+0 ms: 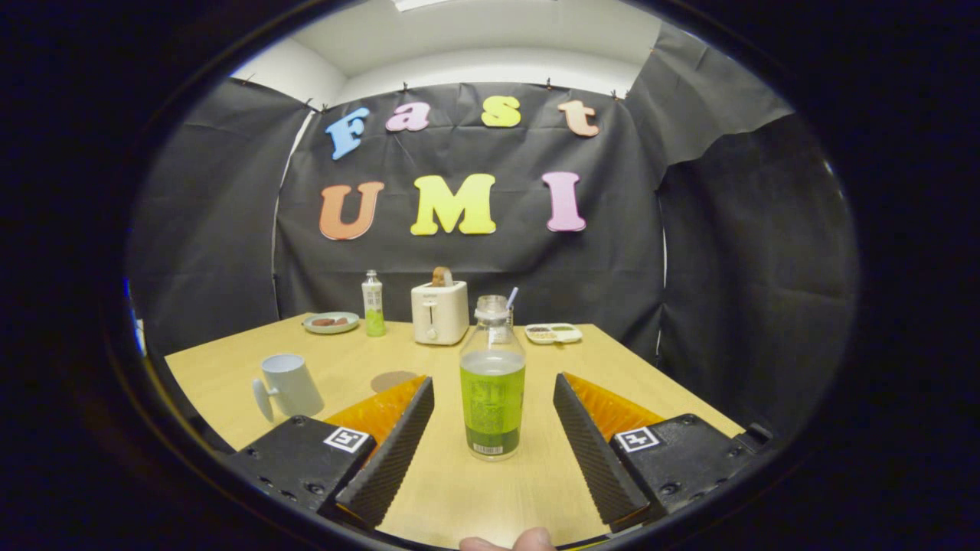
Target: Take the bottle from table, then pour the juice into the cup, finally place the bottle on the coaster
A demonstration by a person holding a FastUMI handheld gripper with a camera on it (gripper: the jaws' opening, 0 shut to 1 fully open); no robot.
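Note:
A clear bottle (492,379) with a green label and juice up to about its shoulder stands upright on the wooden table (651,383), between my two fingers and level with their tips. My gripper (494,386) is open, each finger a clear gap from the bottle's sides. A pale mug (289,385) with its handle turned to the left stands left of the left finger. A flat round brownish coaster (393,379) lies on the table just past the left fingertip, between mug and bottle.
At the table's far edge stand a white toaster (439,311) with bread in it, a slim green bottle (373,304), a plate (331,322) with food and a small tray (553,333). A fingertip (509,542) shows below the fingers.

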